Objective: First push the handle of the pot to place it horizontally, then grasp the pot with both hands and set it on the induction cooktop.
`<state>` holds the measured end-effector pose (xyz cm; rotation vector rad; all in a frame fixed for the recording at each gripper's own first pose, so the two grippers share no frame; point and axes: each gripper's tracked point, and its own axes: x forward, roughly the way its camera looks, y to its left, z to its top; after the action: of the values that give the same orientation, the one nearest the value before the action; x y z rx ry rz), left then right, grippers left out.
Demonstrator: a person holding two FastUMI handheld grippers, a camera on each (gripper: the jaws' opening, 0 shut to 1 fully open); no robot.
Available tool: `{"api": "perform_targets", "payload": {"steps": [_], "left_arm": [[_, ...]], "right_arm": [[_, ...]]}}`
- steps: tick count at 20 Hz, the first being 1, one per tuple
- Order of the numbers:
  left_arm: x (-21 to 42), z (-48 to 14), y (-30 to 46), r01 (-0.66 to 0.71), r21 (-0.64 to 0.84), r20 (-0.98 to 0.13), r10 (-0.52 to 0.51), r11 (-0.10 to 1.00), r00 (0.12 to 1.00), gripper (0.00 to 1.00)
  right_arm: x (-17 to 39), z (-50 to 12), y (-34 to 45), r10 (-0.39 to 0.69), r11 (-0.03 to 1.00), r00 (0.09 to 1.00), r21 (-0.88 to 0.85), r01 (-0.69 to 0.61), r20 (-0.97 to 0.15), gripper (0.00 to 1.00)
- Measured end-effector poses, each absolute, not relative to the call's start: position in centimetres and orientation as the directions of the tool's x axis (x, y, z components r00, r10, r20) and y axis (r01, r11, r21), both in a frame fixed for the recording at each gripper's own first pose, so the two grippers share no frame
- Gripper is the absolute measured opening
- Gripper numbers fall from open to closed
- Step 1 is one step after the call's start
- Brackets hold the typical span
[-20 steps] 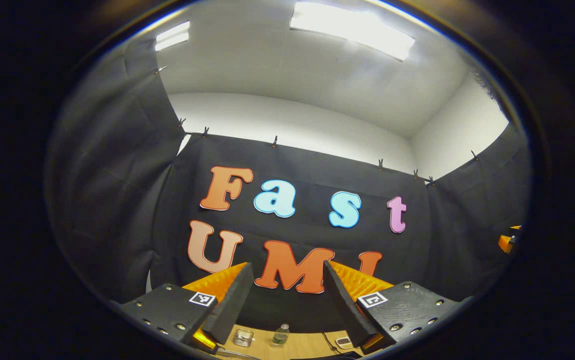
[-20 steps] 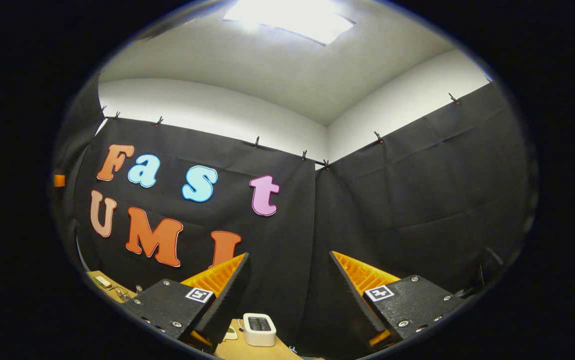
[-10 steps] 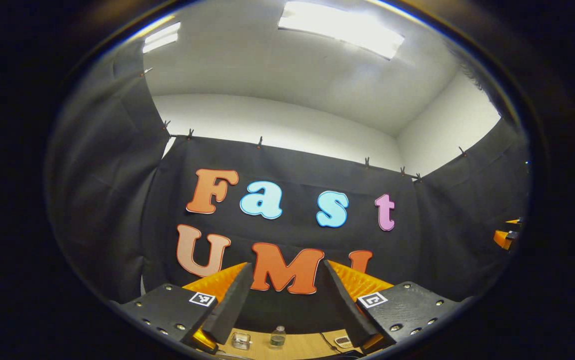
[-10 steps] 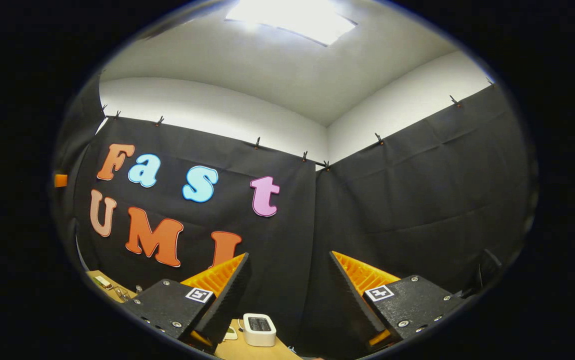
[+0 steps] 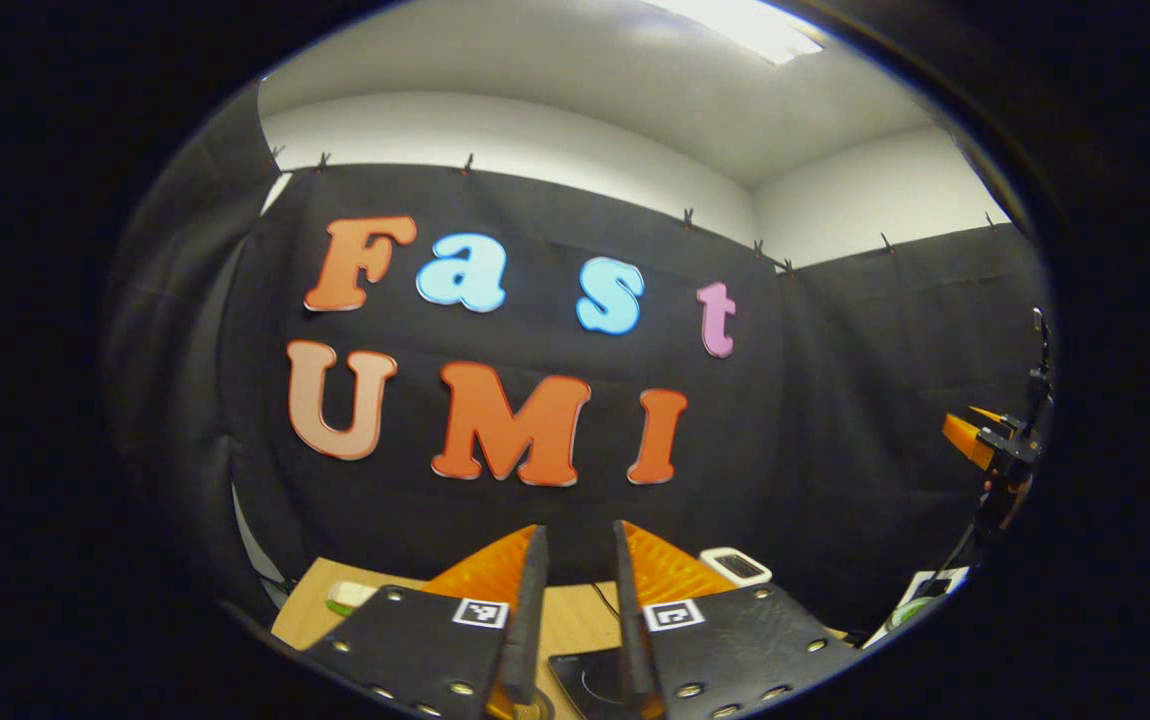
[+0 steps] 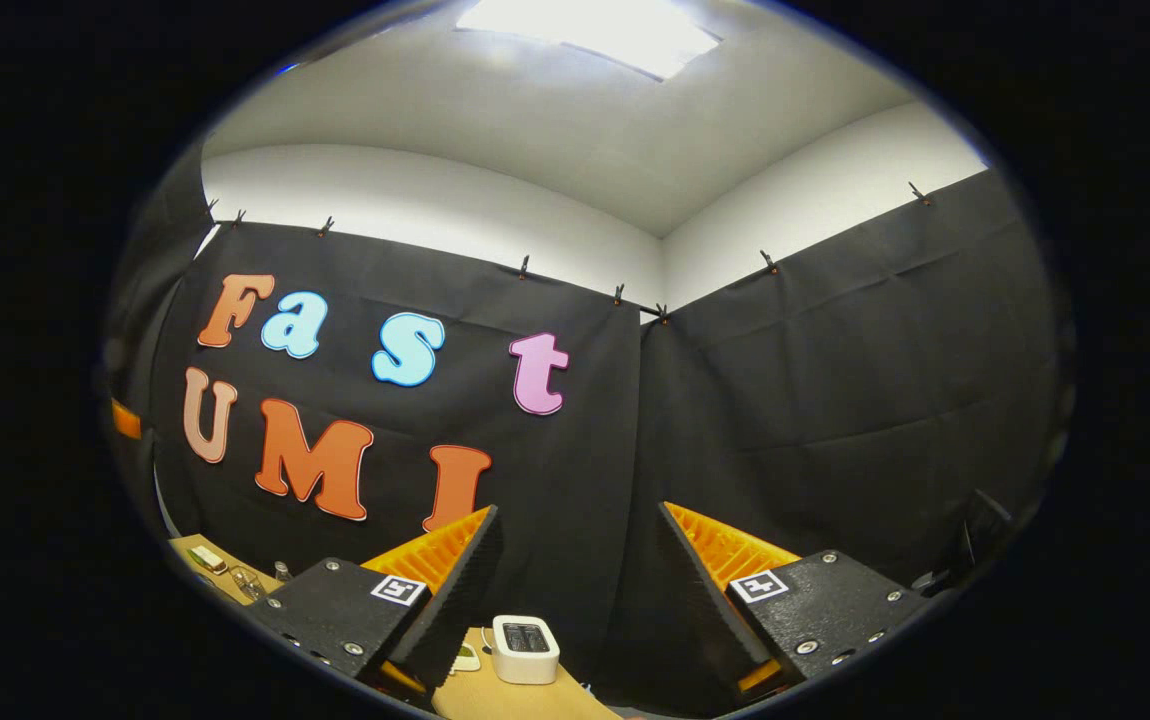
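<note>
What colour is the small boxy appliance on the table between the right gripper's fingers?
White, best seen in the right gripper view.

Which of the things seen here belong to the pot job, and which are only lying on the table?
For the job:
induction cooktop
left gripper
right gripper

Only lying about:
white box-shaped appliance
small bottle
green-and-white item, too small to identify

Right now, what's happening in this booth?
A person holds a hand-held gripper in each hand above a wooden table, and neither grips anything. The left hand-held gripper has its fingers nearly closed above a dark cooktop. The right hand-held gripper is wide open, with a small white box on the table ahead.
</note>
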<state>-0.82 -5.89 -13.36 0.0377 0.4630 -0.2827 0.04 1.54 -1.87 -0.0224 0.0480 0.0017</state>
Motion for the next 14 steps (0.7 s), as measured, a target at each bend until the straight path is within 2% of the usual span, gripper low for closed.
{"api": "perform_targets", "payload": {"steps": [1, 2, 4, 10, 14], "left_arm": [[-1.3, -15.7, -5.7, 0.293, -0.014, -0.513, -0.258, 0.956, 0.818, 0.17], [-1.9, -17.7, -5.6, 0.310, -0.010, -0.575, -0.259, 0.951, 0.776, 0.11], [-4.0, -21.9, -5.6, 0.348, 0.002, -0.685, -0.252, 0.938, 0.684, 0.05], [-12.2, -32.2, -3.7, 0.500, 0.067, -0.917, -0.145, 0.863, 0.372, 0.05], [-18.7, -37.5, -0.7, 0.541, 0.041, -0.987, -0.050, 0.840, 0.151, 0.06]], "right_arm": [[0.1, -2.1, 1.7, 0.004, 1.000, 0.999, -0.022, -0.005, -0.051, 0.94], [0.1, -2.3, 1.8, 0.004, 1.000, 0.999, -0.021, -0.005, -0.054, 0.95], [0.2, -2.7, 2.0, 0.004, 1.000, 0.998, -0.023, -0.006, -0.060, 0.95], [0.3, -5.0, 1.7, -0.010, 0.999, 0.995, -0.034, 0.007, -0.097, 0.95], [-0.3, -7.1, 1.3, -0.031, 0.999, 0.990, -0.042, 0.025, -0.140, 0.95]]}}
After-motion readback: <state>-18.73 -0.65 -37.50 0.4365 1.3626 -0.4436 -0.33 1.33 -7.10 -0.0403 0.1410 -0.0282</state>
